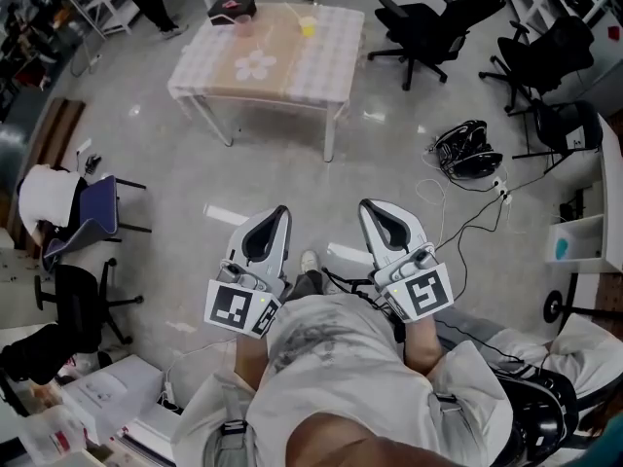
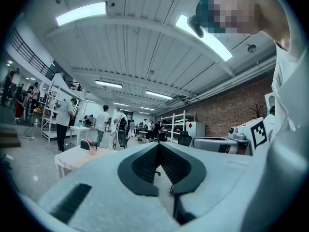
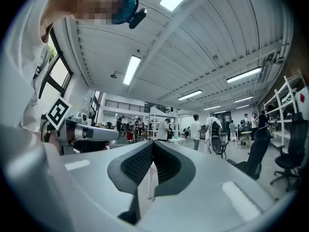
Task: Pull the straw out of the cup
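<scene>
Open workshop floor, table [image 1: 268, 71] w/ cup [image 1: 243, 27] and straw [image 2: 89, 143] well ahead of L gripper [image 1: 282, 212] and R gripper [image 1: 368, 205], both pressed together, empty, level at waist, prob. since nothing's within reach yet.

The cup [image 1: 243, 26] is small, pale pink and see-through. It stands upright near the far edge of the checked surface [image 1: 321, 66], just beside a black box [image 1: 232, 8]. The straw [image 2: 89, 143] is thin and pink. It sits in the cup and sticks out above the rim, a little tilted.
</scene>
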A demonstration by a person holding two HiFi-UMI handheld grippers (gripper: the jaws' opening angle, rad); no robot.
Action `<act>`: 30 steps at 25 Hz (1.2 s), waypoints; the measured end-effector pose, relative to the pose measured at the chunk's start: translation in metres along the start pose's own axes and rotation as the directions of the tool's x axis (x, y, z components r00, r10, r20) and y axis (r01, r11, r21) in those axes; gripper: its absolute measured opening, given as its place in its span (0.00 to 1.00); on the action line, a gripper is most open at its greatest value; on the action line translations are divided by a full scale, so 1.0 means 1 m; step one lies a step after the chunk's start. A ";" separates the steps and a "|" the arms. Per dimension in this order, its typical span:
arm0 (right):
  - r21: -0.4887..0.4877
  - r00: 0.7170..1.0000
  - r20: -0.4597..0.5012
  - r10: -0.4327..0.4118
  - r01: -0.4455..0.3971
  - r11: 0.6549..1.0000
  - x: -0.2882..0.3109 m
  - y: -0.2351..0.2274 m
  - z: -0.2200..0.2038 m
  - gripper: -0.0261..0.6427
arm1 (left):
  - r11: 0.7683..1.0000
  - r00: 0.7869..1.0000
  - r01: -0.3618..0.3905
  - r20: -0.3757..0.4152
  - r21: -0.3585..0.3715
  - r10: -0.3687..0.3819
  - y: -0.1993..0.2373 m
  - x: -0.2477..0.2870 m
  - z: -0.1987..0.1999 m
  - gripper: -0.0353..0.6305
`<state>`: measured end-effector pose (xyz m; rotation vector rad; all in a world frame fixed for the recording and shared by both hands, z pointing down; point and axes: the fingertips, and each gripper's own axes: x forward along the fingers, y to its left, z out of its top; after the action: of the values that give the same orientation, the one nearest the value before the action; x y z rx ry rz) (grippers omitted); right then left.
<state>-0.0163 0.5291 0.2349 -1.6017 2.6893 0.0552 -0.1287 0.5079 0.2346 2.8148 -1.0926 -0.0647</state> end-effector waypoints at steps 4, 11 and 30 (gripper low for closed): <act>-0.021 1.000 -0.010 -0.010 0.010 1.000 0.032 -0.005 0.000 0.05 | 1.000 1.000 0.018 0.006 -0.007 -0.018 0.029 0.017 0.003 0.06; -0.035 0.999 -0.014 -0.052 0.051 0.998 0.077 -0.022 0.000 0.06 | 0.999 0.999 0.046 0.014 0.001 -0.046 0.075 0.045 0.010 0.06; -0.015 0.996 -0.045 -0.075 0.075 0.997 0.157 -0.079 -0.021 0.06 | 0.998 0.998 0.054 -0.030 -0.022 -0.055 0.139 0.123 -0.004 0.06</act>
<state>-0.0210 0.3529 0.2495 -1.7272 2.6648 0.0366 -0.1306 0.3242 0.2567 2.8172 -1.0024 -0.0383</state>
